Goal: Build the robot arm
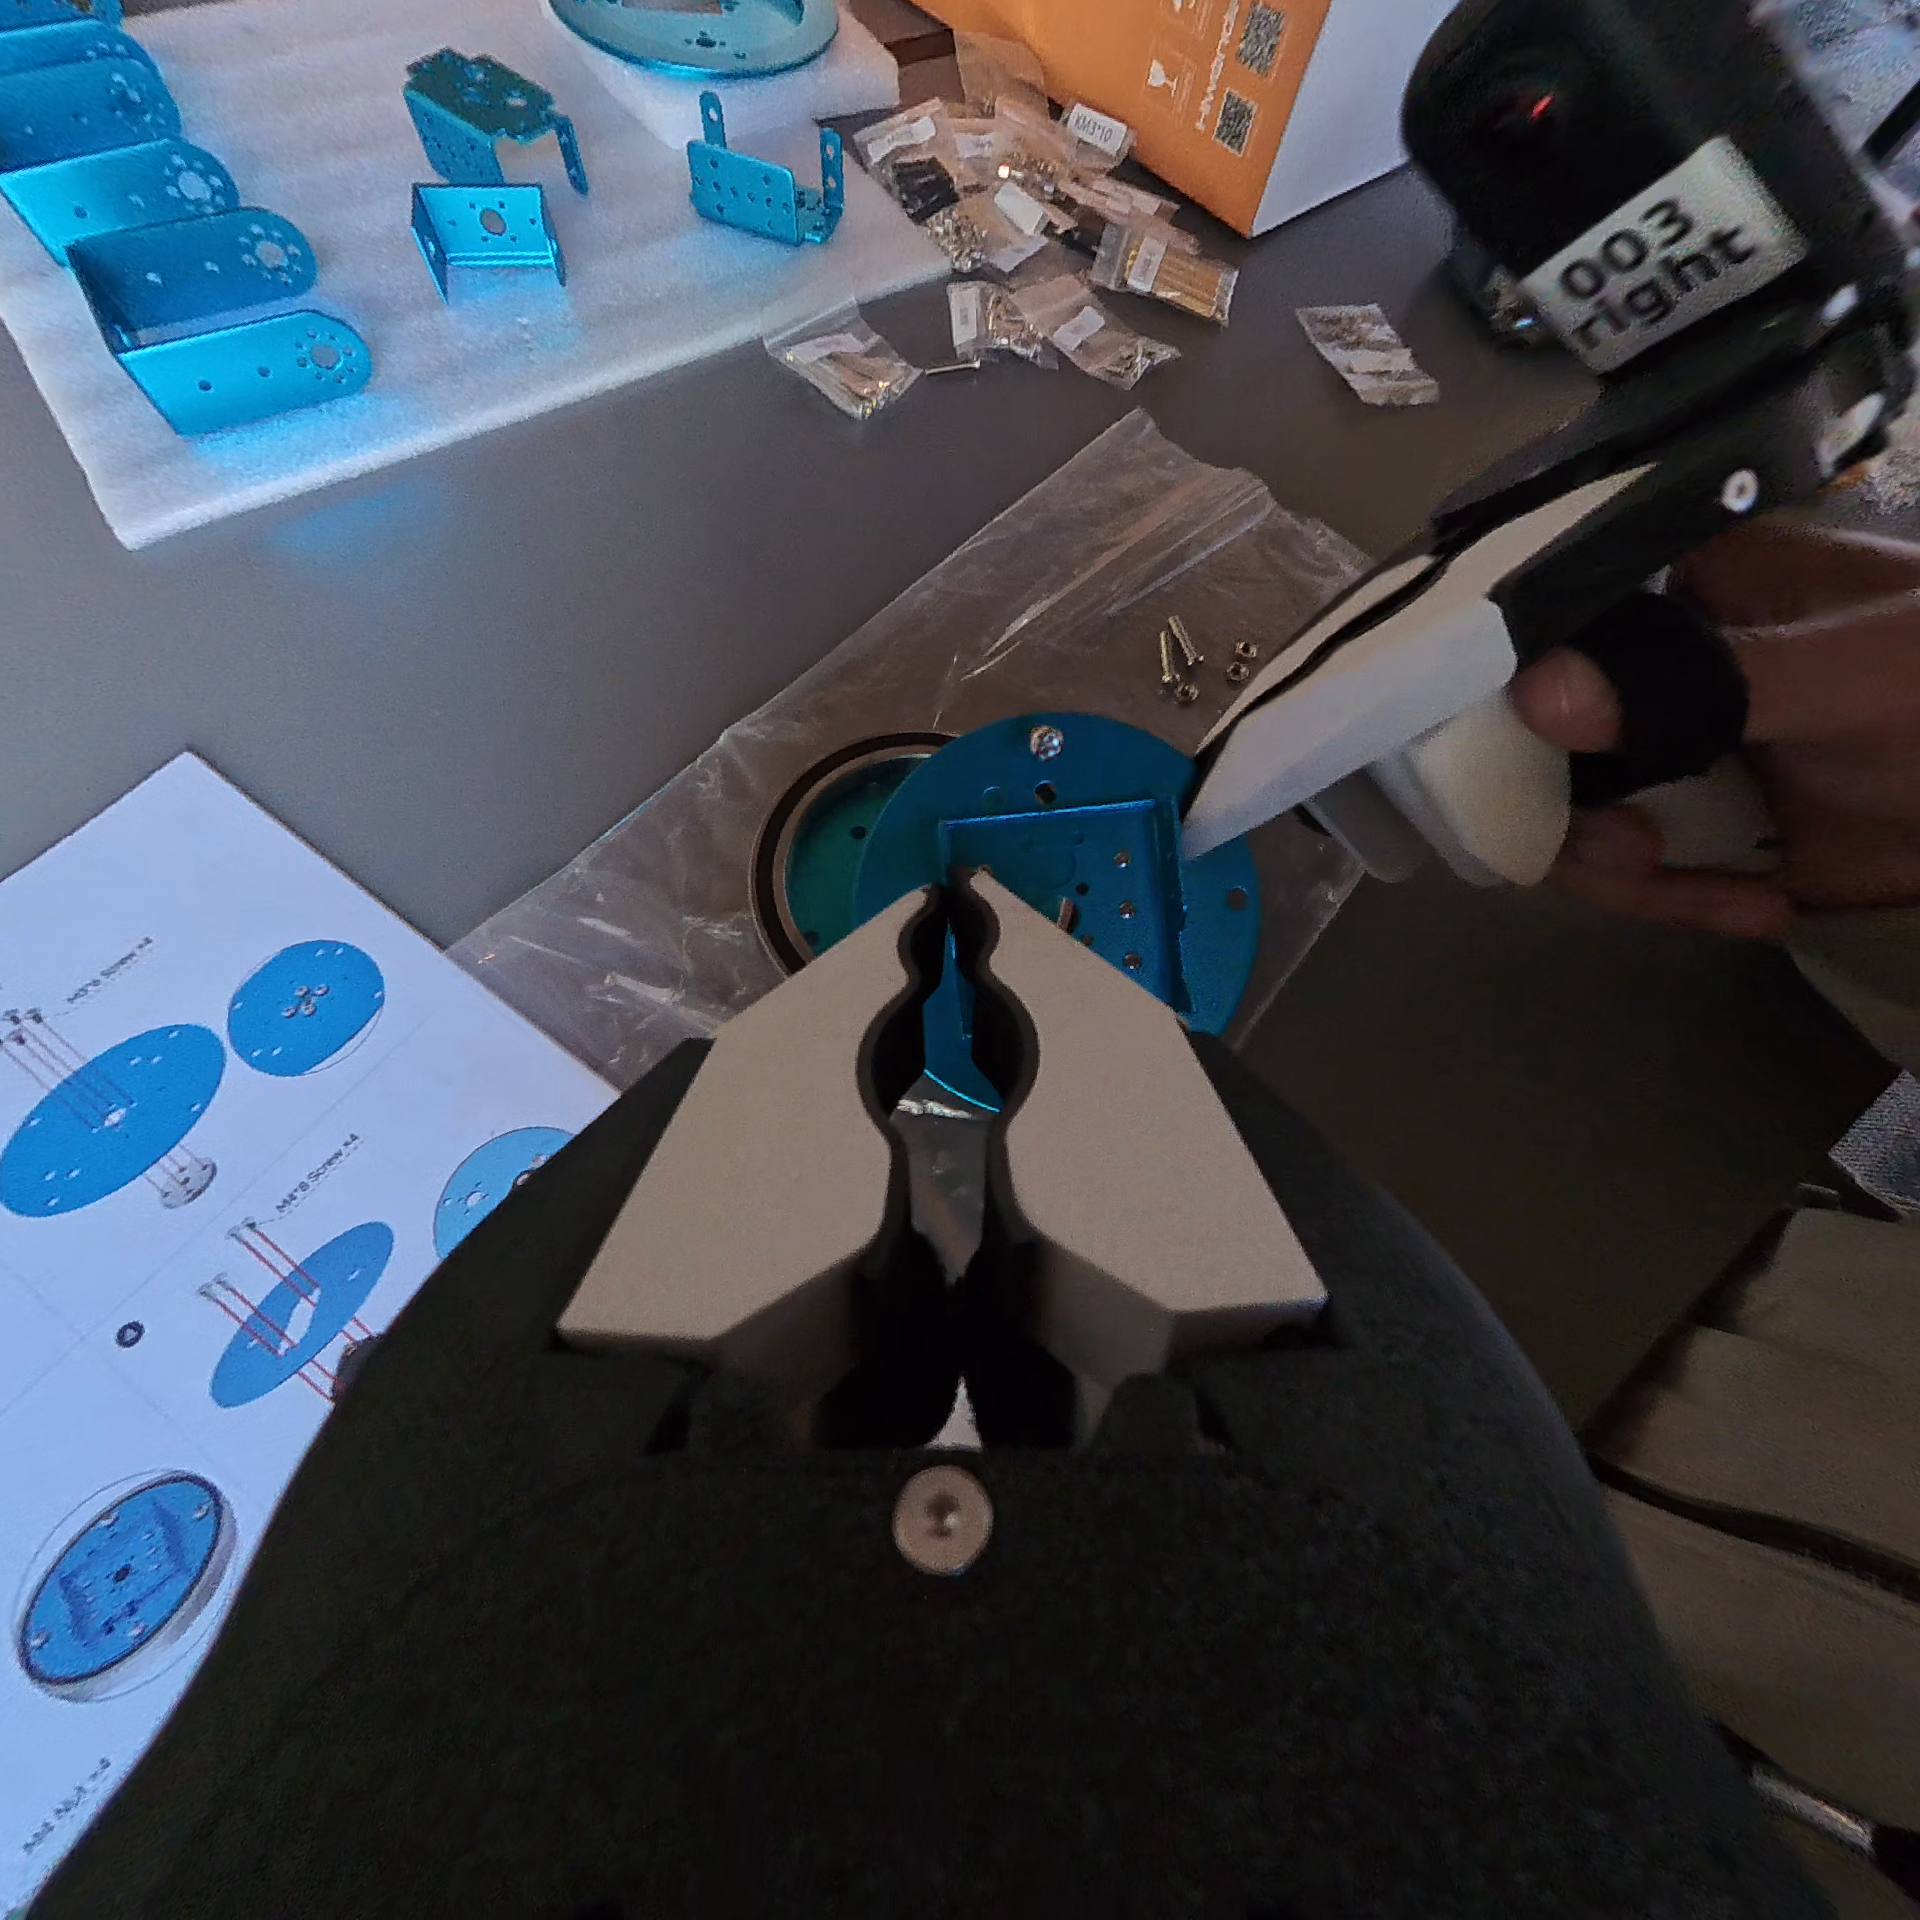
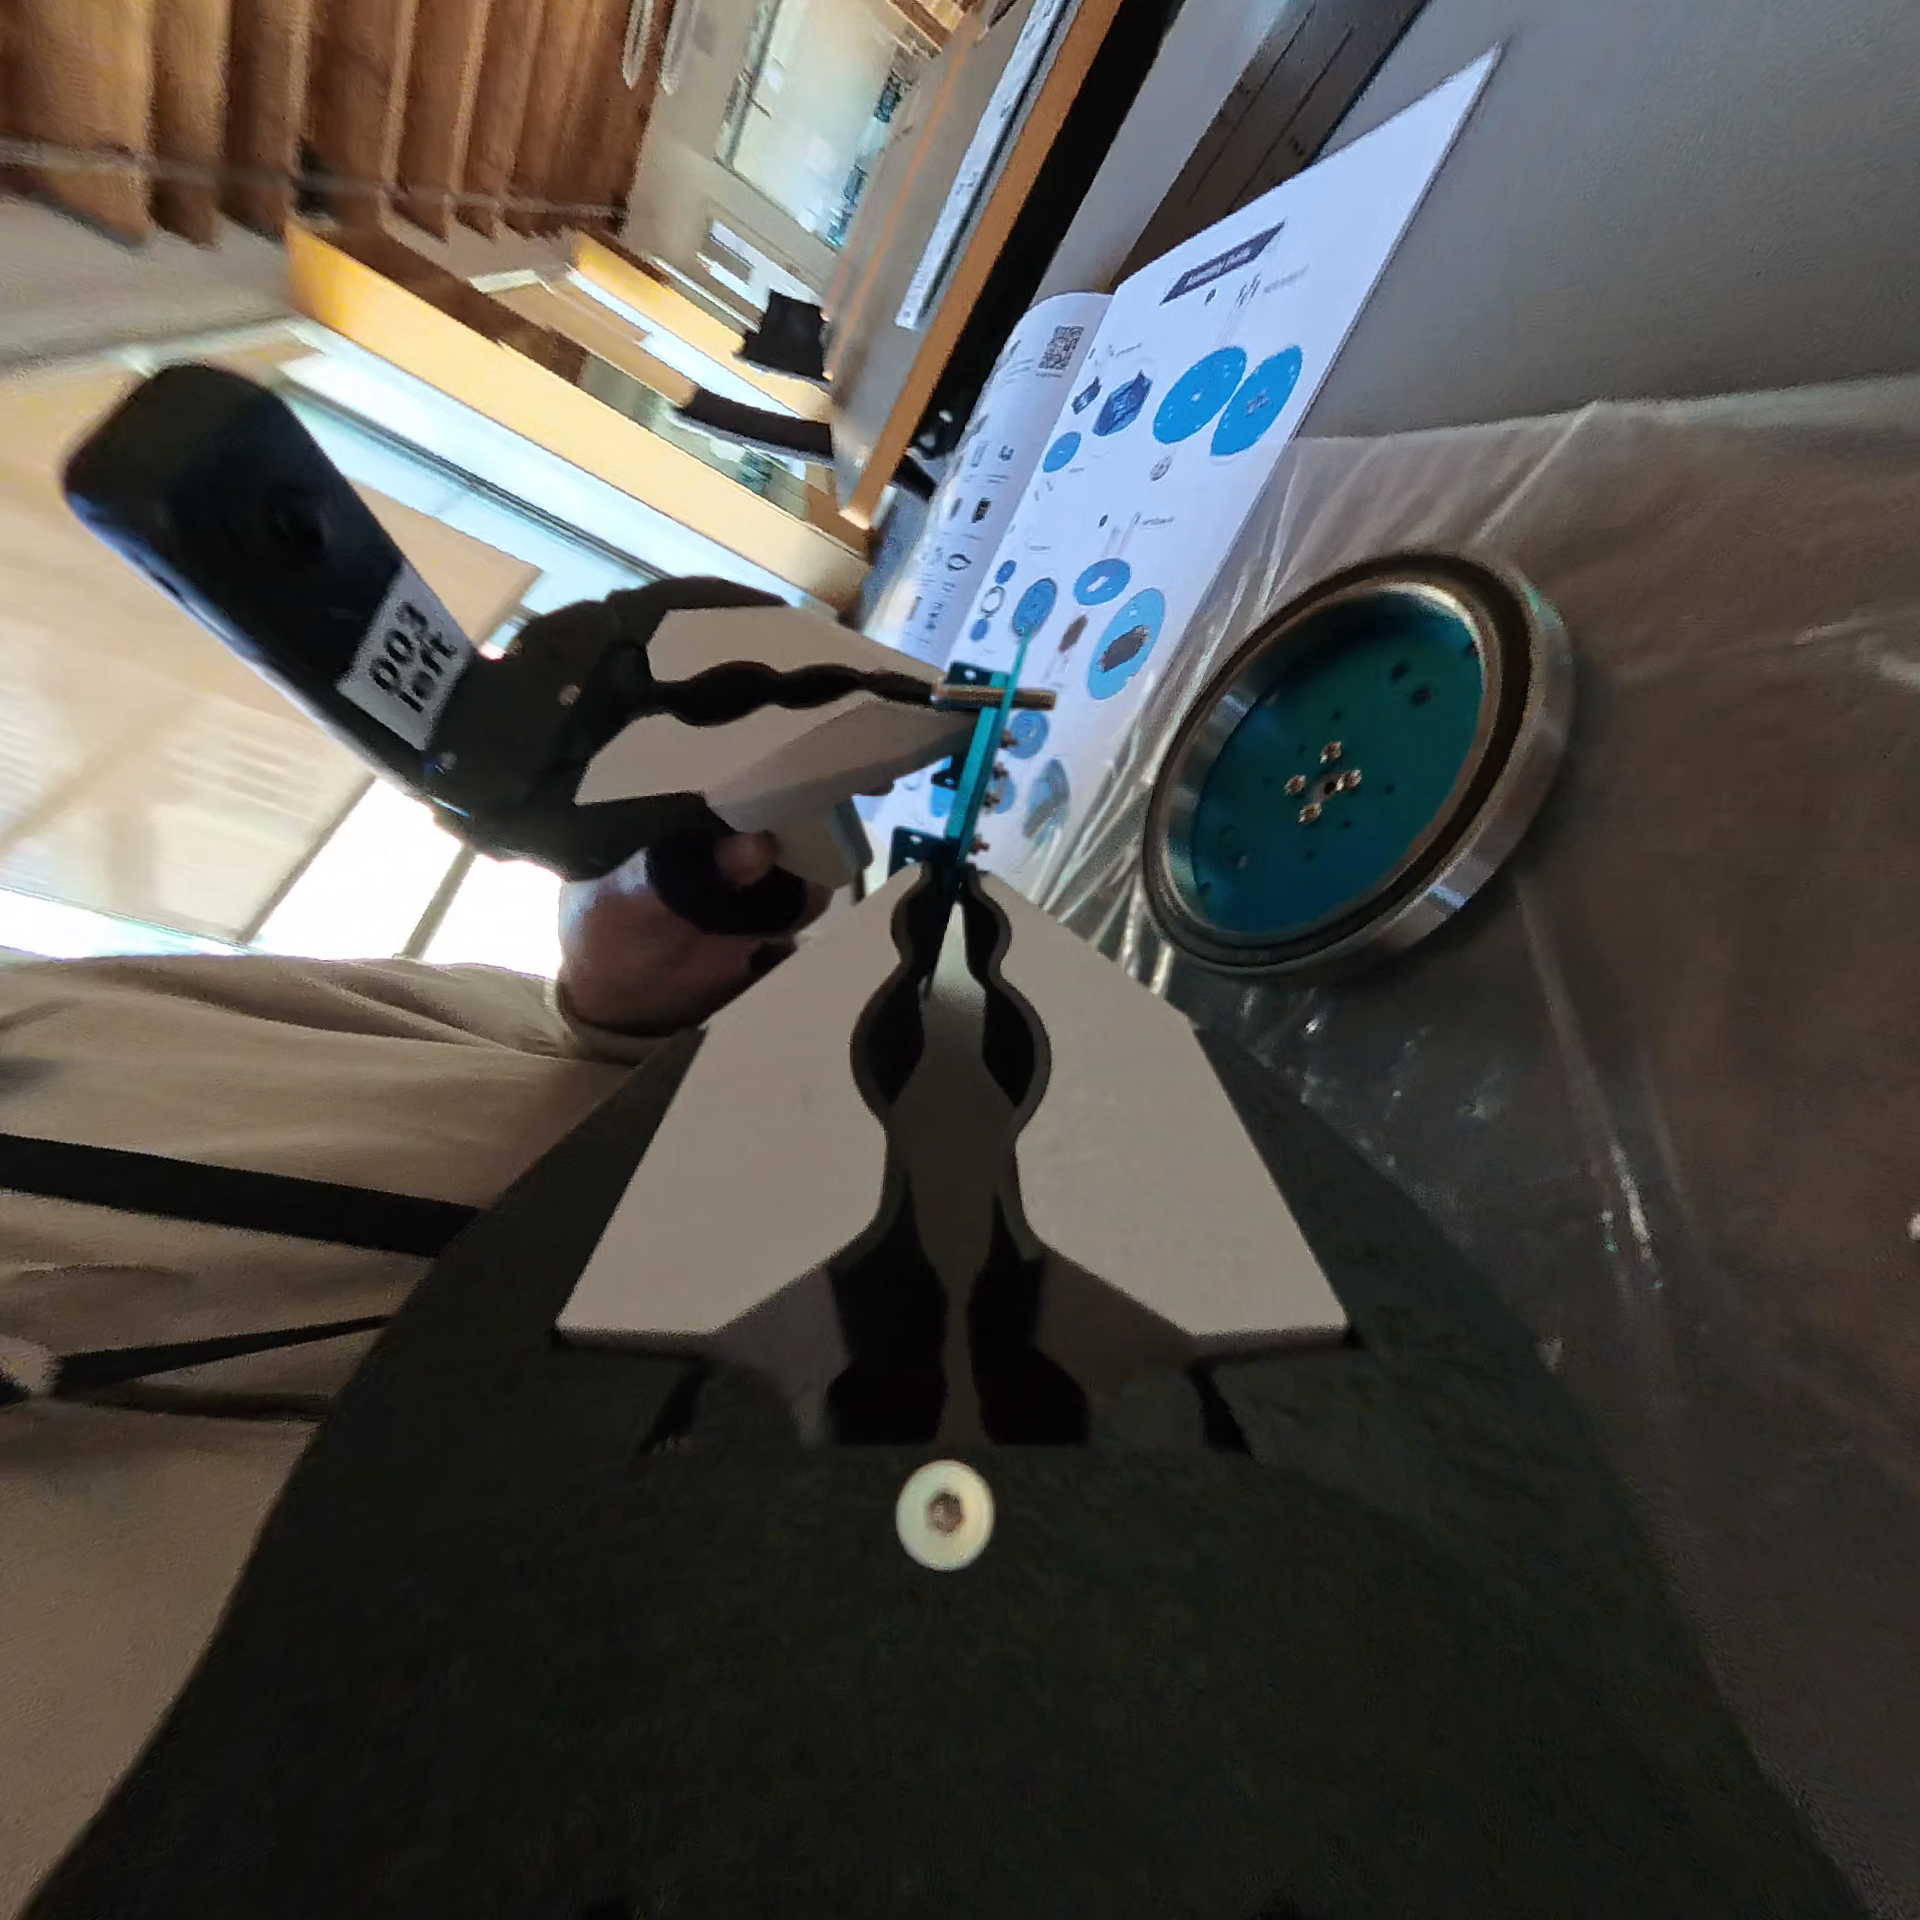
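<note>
Left wrist view shows the blue disc (image 1: 1049, 769) lifted off the table, with a blue U-shaped bracket (image 1: 1081, 862) sitting on its face. The left gripper (image 1: 956, 894) is clenched on the near wall of that bracket, and the right gripper (image 1: 1195, 821) pinches the disc's rim on the opposite side. A gloved hand (image 1: 1662, 707) is wrapped round the right gripper's handle. The right wrist view sees the disc edge-on, a thin teal line, with both pairs of fingers closed on it. Two grips on opposite sides probably keep the plate from swinging.

Directly under the disc lies a steel-ringed turntable base (image 1: 821, 831) with a teal inner plate. It rests on a clear plastic bag (image 1: 1091, 561), which likely keeps the ring off the grey table (image 1: 520, 623). Just beyond the disc, on the same bag, lie a few loose screws and nuts (image 1: 1195, 655), seemingly kept within reach.

Left of the disc is a printed instruction sheet (image 1: 208, 1143) with blue part drawings and small captions. Far beyond the disc, more blue brackets (image 1: 208, 260) are laid out in rows on a white foam sheet (image 1: 312, 416). Beside it are small labelled bags of hardware (image 1: 1039, 229) and an orange box (image 1: 1174, 94) printed with square codes. Each gripper carries a white sticker (image 1: 1652, 270) with printed characters.
</note>
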The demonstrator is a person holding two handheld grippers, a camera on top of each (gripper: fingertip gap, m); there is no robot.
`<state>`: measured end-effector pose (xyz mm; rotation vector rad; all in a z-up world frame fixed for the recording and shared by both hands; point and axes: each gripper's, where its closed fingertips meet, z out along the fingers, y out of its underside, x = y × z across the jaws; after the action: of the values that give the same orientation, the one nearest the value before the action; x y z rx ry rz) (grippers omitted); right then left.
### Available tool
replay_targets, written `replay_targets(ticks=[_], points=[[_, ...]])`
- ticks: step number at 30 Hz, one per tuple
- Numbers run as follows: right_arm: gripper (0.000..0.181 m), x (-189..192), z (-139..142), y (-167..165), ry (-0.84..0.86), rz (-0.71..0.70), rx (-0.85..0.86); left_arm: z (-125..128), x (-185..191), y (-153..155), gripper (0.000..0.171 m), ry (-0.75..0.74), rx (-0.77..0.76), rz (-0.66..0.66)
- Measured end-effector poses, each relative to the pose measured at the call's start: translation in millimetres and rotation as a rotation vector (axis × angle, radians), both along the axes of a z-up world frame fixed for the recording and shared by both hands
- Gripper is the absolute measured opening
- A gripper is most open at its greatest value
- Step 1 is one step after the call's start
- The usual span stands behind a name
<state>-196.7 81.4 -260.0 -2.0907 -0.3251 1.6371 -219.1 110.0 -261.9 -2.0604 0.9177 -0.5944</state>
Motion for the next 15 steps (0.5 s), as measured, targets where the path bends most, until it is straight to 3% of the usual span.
replay_targets(ticks=[6, 10, 13, 15], points=[[0.0, 2.9, 9.5, -3.7, 0.116, 0.03, -0.119, 20.6, 1.6, -7.7, 0.005, -0.182, -0.007, -0.024], [0.0, 6.8, 21.2, -4.8, 0.18, 0.063, -0.152, 40.7, -9.9, -10.0, 0.03, -0.457, -0.119, -0.02], [0.0, 10.8, 29.3, -5.7, 0.238, 0.082, -0.197, 38.2, -25.2, -7.7, 0.033, -0.578, -0.215, -0.005], [0.0, 11.4, 27.9, -6.8, 0.213, 0.091, -0.196, 41.0, -22.8, -17.6, 0.033, -0.689, -0.312, -0.067]])
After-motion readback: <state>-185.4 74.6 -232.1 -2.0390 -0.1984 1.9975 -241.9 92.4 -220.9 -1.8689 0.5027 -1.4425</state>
